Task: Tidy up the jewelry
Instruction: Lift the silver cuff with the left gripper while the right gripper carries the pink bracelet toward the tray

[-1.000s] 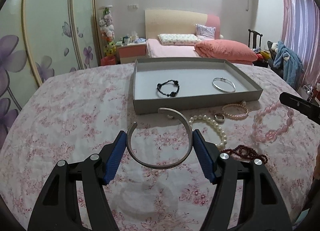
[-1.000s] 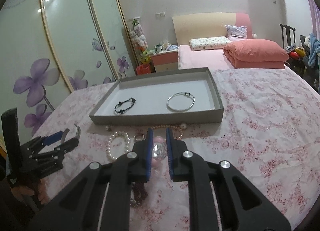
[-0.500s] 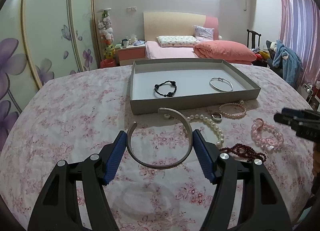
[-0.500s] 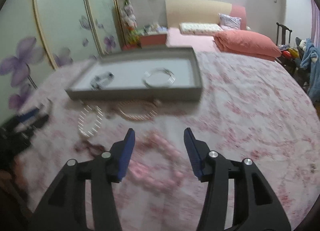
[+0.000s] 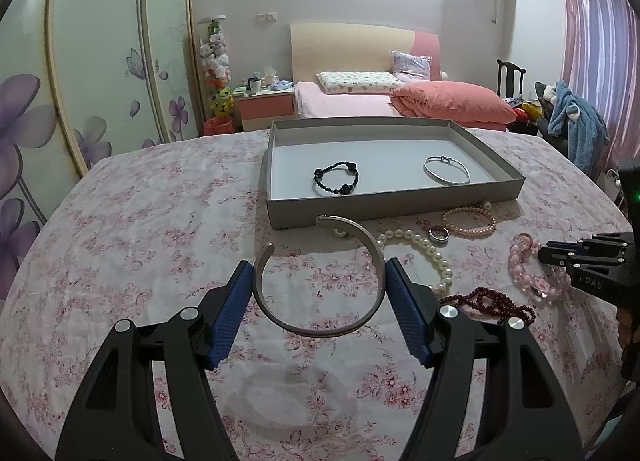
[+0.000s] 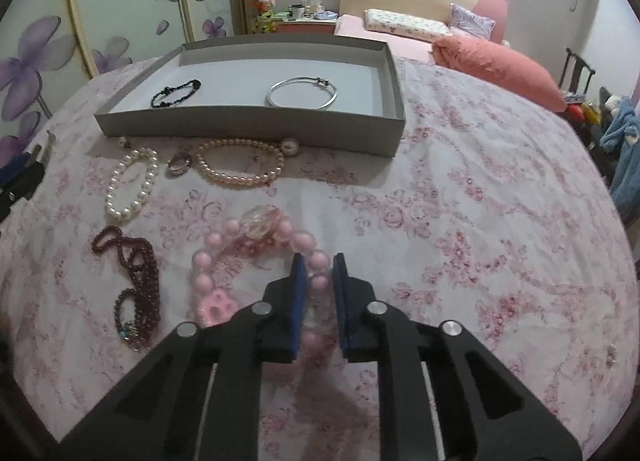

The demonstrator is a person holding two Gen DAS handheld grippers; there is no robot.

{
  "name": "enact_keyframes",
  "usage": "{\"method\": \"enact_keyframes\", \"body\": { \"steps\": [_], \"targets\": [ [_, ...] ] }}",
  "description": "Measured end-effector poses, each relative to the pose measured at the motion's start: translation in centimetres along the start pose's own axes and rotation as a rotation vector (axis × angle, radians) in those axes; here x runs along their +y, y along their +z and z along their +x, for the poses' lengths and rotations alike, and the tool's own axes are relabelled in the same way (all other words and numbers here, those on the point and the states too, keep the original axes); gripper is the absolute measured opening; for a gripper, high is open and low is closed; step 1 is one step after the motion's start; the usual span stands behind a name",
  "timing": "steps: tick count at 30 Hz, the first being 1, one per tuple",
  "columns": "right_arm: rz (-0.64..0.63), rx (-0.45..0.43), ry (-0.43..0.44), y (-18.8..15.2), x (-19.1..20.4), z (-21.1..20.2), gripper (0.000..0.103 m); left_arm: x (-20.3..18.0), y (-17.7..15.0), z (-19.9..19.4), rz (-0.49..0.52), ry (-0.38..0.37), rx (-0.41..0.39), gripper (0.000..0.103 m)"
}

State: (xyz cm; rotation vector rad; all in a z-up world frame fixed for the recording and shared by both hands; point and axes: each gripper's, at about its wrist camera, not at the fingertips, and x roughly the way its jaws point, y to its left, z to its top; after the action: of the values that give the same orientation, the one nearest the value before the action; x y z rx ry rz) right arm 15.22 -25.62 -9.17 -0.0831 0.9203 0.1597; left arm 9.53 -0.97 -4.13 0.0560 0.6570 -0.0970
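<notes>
Between left gripper [image 5: 320, 293] pads: silver cuff [image 5: 320, 281]

Left gripper [image 5: 320, 281]: fingers spread wide, blue pads pressing the outer sides of a silver cuff [image 5: 320, 325]; cuff held level above the cloth, its gap toward 11 o'clock.
Right gripper [image 6: 318, 281]: fingers nearly together, blue pads either side of a pink bracelet's [image 6: 224, 253] bead strand, low over the cloth.
Right gripper from the left wrist view: at 3 o'clock, pointing toward 9 o'clock.
</notes>
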Motion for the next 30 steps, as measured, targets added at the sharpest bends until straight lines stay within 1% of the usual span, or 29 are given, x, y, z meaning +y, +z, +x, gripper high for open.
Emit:
{"method": "enact_keyframes", "body": {
  "steps": [3, 9, 14, 17, 19, 24, 30],
  "targets": [
    [0.091, -0.056, 0.055, -0.2, -1.1, -1.1, 0.013, 0.0, 0.0, -0.1, -0.004, 0.000, -0.002, 0.067],
    [0.186, -0.172, 0.138, 0.2, -2.0, -3.9, 0.013, 0.1, 0.1, -0.5, -0.013, -0.003, -0.013, 0.067],
    [0.238, -0.218, 0.206, 0.1, -2.1, -5.1, 0.013, -0.1, 0.1, -0.8, -0.015, -0.010, -0.018, 0.067],
    [0.284, -0.237, 0.273, 0.0, -2.3, -5.5, 0.013, -0.1, 0.1, -1.0, -0.018, -0.013, -0.021, 0.067],
    [0.308, -0.254, 0.298, 0.1, -2.4, -5.8, 0.013, -0.1, 0.2, -1.2, -0.022, -0.016, -0.027, 0.067],
    [0.302, -0.304, 0.280, 0.2, -1.8, -6.8, 0.013, -0.3, 0.2, -1.5, -0.026, -0.018, -0.041, 0.067],
    [0.244, -0.323, 0.223, 0.2, -0.6, -7.1, 0.013, -0.8, 0.2, -1.8, -0.018, -0.019, -0.056, 0.067]
  ]
}}
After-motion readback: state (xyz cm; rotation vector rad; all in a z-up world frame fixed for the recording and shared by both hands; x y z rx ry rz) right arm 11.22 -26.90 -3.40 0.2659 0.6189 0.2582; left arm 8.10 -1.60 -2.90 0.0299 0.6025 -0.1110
